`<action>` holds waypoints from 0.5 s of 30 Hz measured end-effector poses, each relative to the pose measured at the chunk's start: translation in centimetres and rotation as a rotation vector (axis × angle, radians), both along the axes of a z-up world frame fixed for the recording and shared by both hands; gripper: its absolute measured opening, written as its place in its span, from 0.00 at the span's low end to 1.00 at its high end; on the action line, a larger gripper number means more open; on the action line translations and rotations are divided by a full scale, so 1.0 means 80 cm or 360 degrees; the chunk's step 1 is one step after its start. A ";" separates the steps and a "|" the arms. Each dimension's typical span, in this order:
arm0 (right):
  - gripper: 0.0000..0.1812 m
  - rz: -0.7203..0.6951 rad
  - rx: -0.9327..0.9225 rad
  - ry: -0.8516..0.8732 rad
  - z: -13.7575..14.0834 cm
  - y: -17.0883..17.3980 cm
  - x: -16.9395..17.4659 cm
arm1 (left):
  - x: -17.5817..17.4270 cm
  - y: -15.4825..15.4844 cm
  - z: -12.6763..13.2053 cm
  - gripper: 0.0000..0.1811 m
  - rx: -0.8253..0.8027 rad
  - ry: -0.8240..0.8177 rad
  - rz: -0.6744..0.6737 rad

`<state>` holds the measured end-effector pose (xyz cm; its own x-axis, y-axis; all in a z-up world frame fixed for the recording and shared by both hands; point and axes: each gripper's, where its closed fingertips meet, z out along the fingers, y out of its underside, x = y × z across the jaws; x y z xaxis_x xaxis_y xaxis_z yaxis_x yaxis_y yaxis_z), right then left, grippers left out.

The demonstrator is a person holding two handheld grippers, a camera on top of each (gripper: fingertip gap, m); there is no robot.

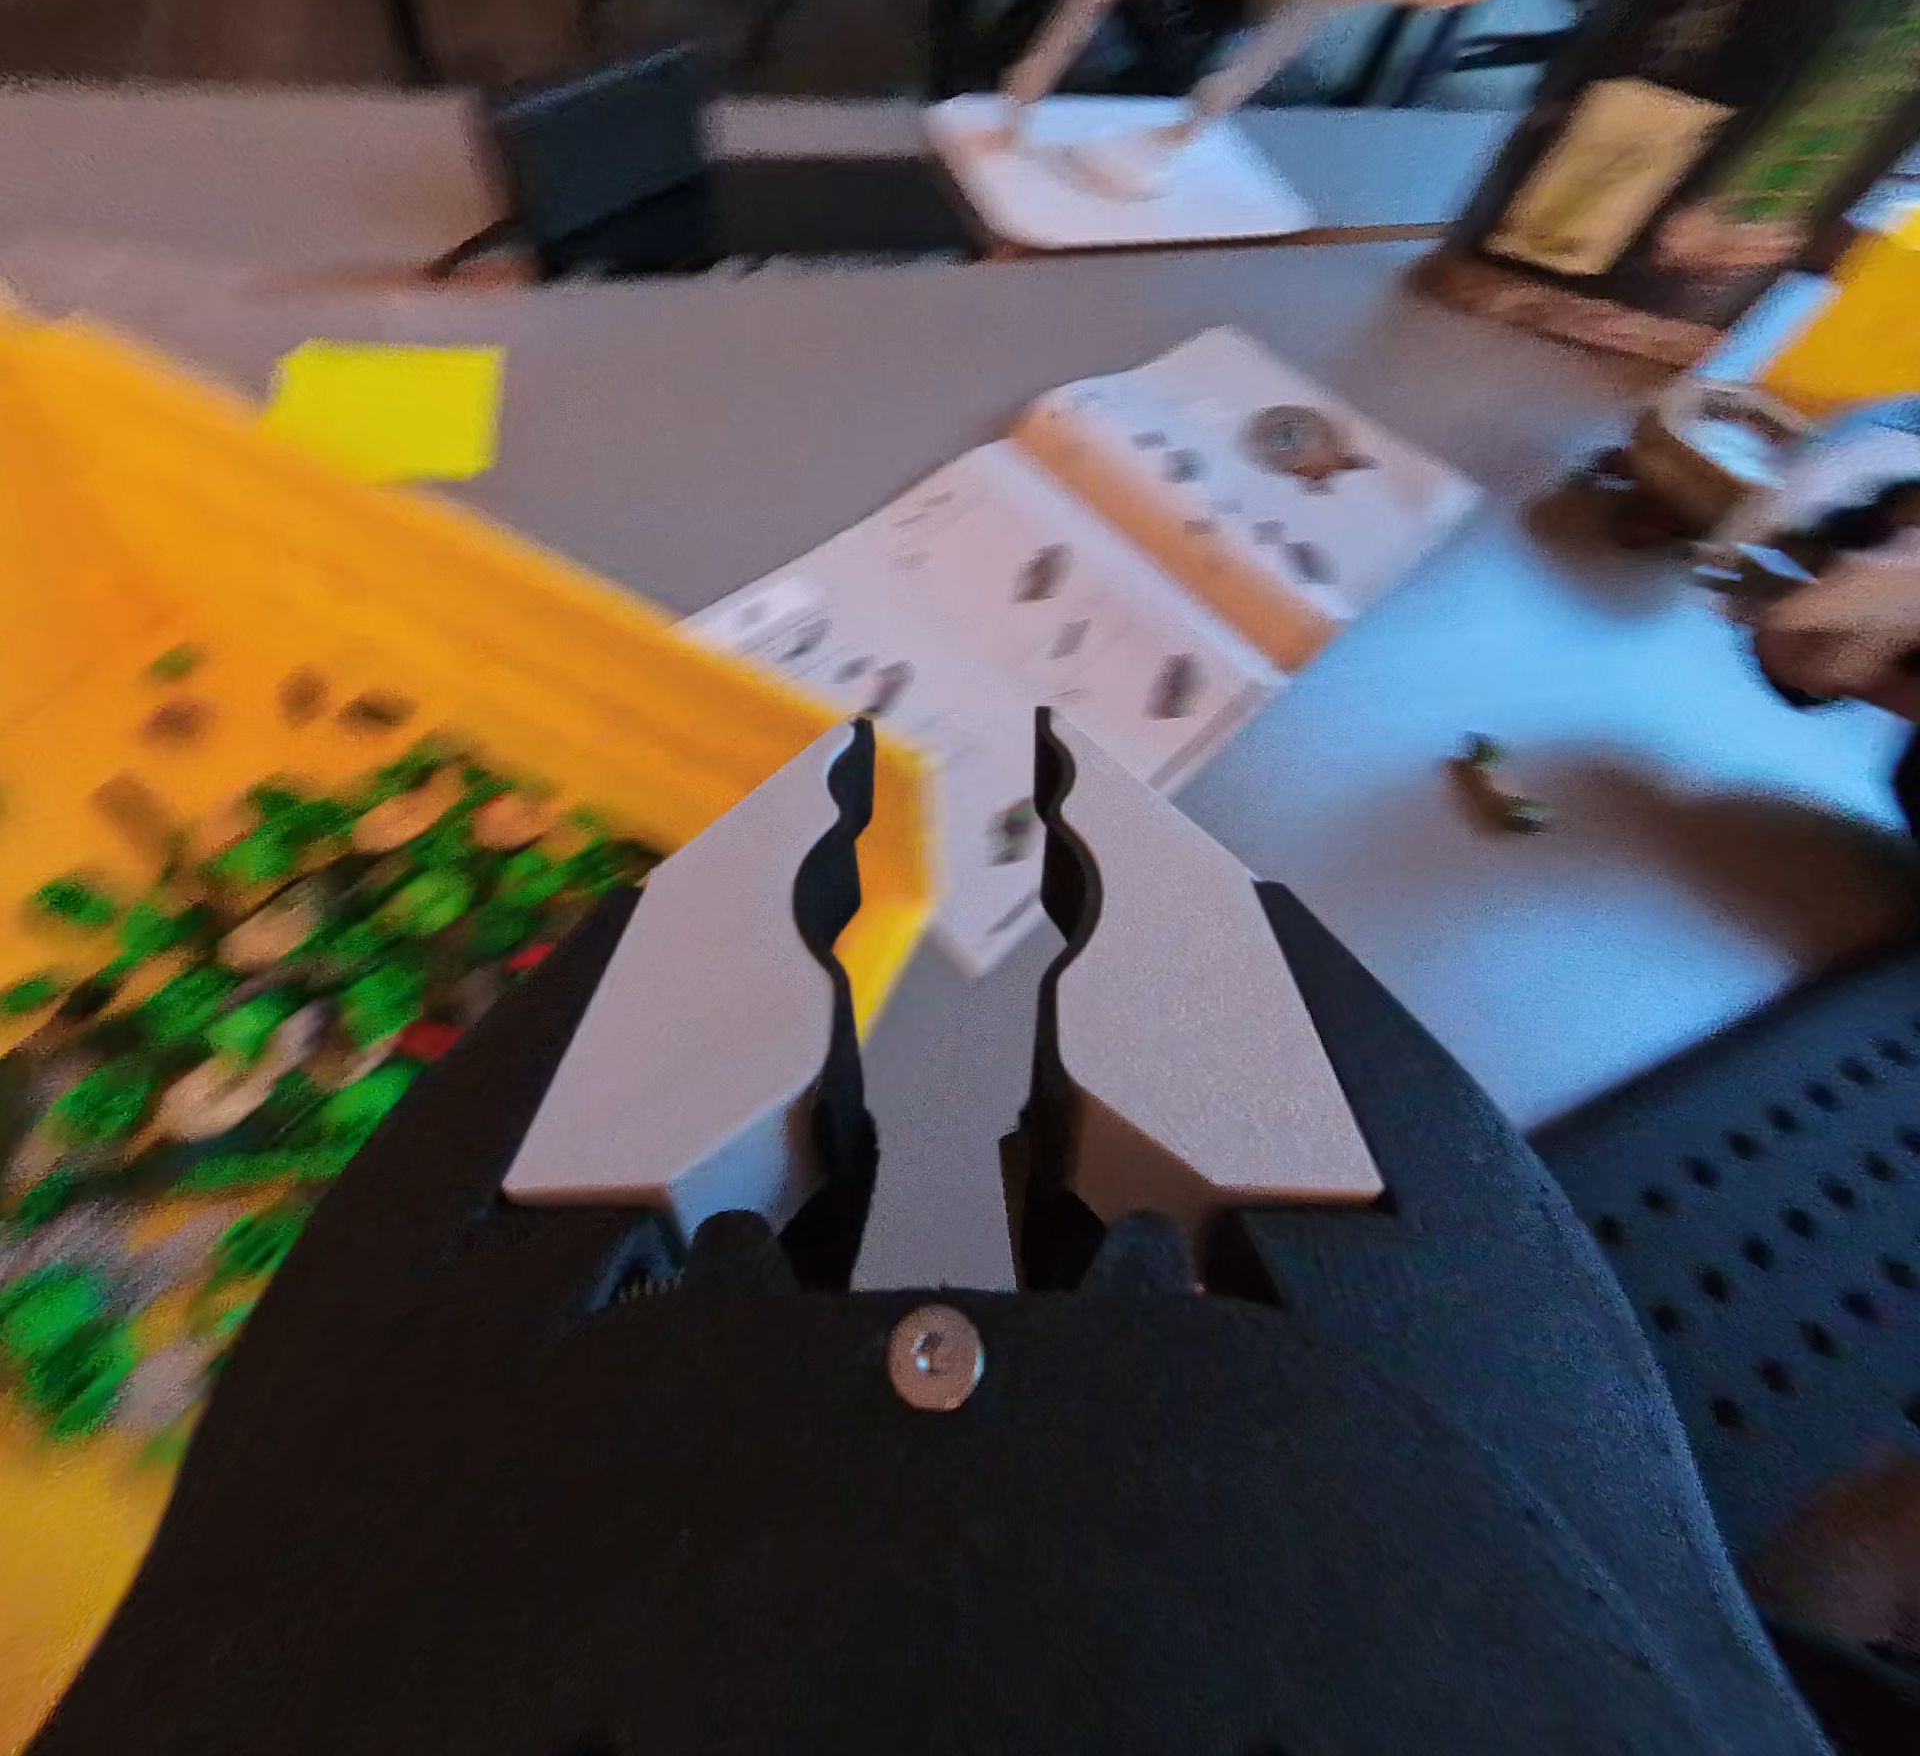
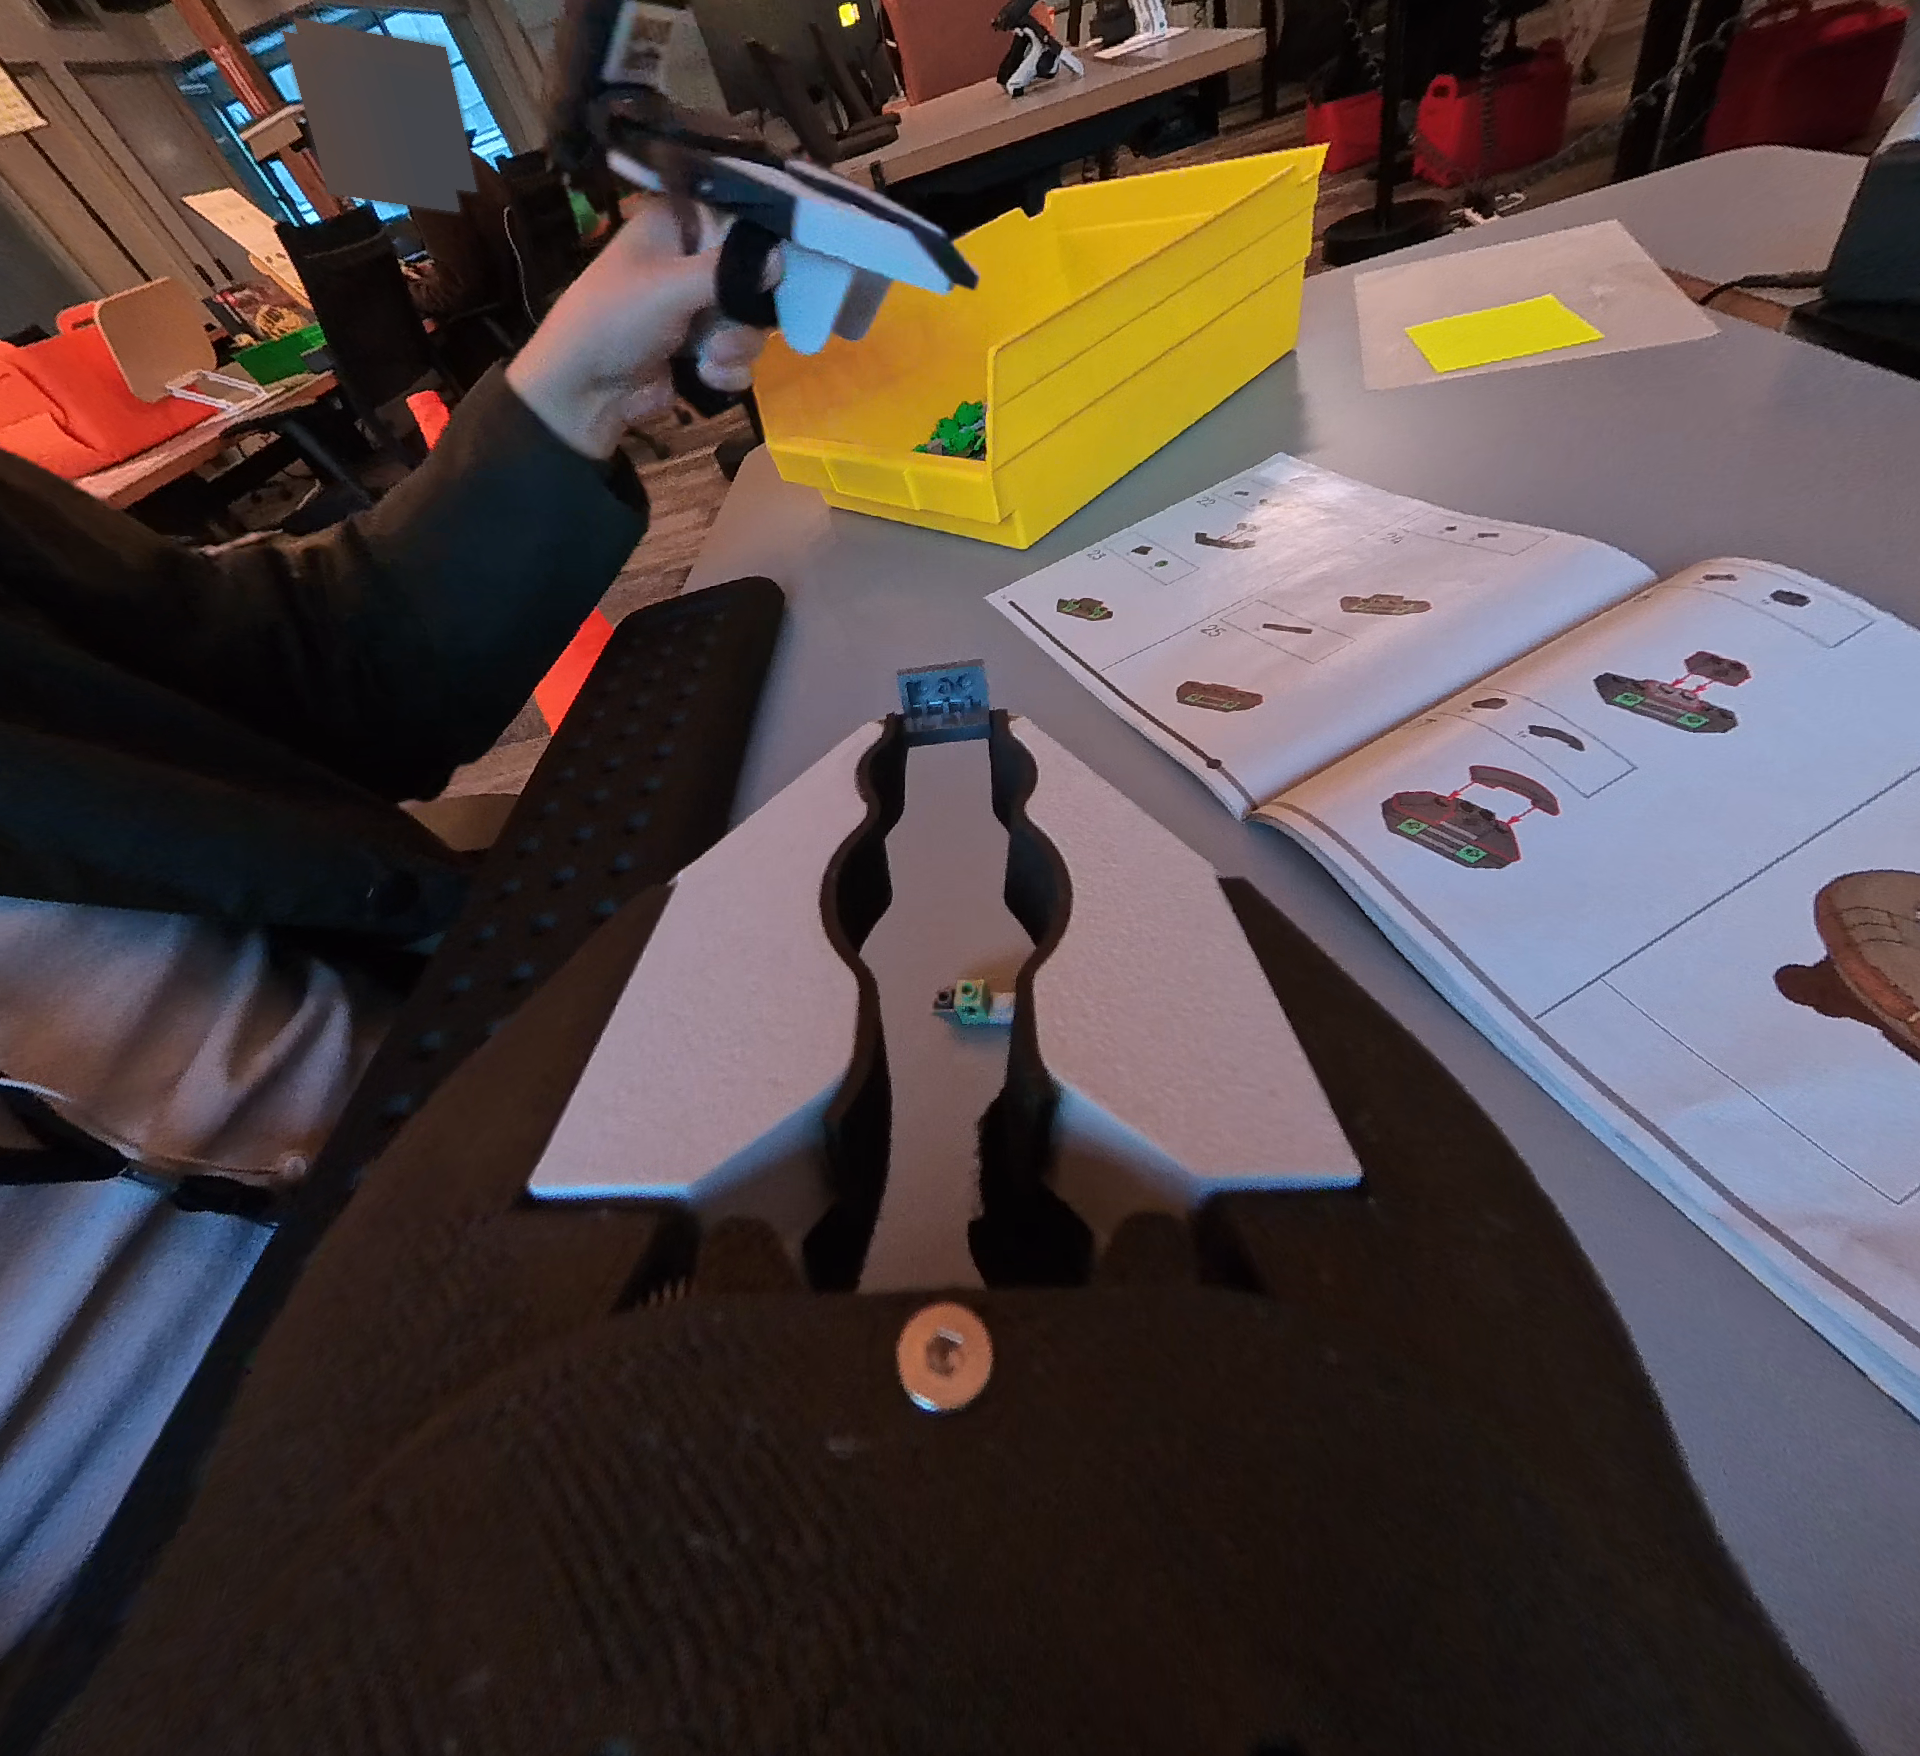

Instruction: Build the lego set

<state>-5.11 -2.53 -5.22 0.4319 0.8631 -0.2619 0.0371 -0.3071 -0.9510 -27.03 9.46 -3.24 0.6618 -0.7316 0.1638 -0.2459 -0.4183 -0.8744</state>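
Observation:
My right gripper point(image 2: 945, 730) is shut on a small grey lego piece point(image 2: 943, 700), held at its fingertips above the grey table point(image 2: 1455, 449). A small green and grey lego assembly point(image 2: 975, 1000) lies on the table below the fingers; it also shows blurred in the left wrist view point(image 1: 1496, 787). My left gripper point(image 1: 951, 735) is open and empty, raised over the near corner of the yellow bin point(image 1: 436, 563). In the right wrist view it point(image 2: 831, 293) hangs above the bin point(image 2: 1060, 356), which holds green and grey pieces point(image 2: 956, 433). The left wrist view is blurred.
An open instruction booklet point(image 2: 1455, 771) lies right of the bin, also in the left wrist view point(image 1: 1060, 594). A yellow sheet point(image 2: 1501, 332) lies on a clear sleeve at the back. A black perforated chair edge point(image 2: 623, 771) and my sleeve point(image 2: 312, 626) sit at the left. One gripper's finger ends stand about 25 centimetres off the other's.

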 end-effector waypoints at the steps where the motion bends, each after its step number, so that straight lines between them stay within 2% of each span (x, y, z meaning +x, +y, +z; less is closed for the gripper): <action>1: 0.08 -0.0008 0.0013 -0.0003 0.001 0.001 0.001 | 0.032 -0.026 0.006 0.15 0.0056 -0.0037 -0.0157; 4: 0.08 0.0013 0.0029 0.0007 0.003 -0.002 -0.002 | 0.134 -0.117 0.002 0.10 0.0070 -0.0193 -0.0676; 6: 0.08 0.0038 0.0093 0.0023 0.009 -0.007 -0.006 | 0.184 -0.157 -0.009 0.09 -0.0073 -0.0320 -0.0863; 8: 0.08 0.0061 0.0174 0.0023 0.016 -0.013 -0.010 | 0.219 -0.171 -0.026 0.11 -0.0202 -0.0385 -0.0926; 10: 0.08 0.0081 0.0218 0.0025 0.021 -0.017 -0.013 | 0.240 -0.172 -0.029 0.15 -0.0275 -0.0494 -0.0936; 12: 0.08 0.0094 0.0217 0.0028 0.021 -0.019 -0.015 | 0.247 -0.168 -0.022 0.19 -0.0249 -0.0618 -0.0921; 15: 0.08 0.0130 0.0178 0.0054 0.021 -0.022 -0.020 | 0.244 -0.169 -0.014 0.20 -0.0114 -0.0648 -0.0945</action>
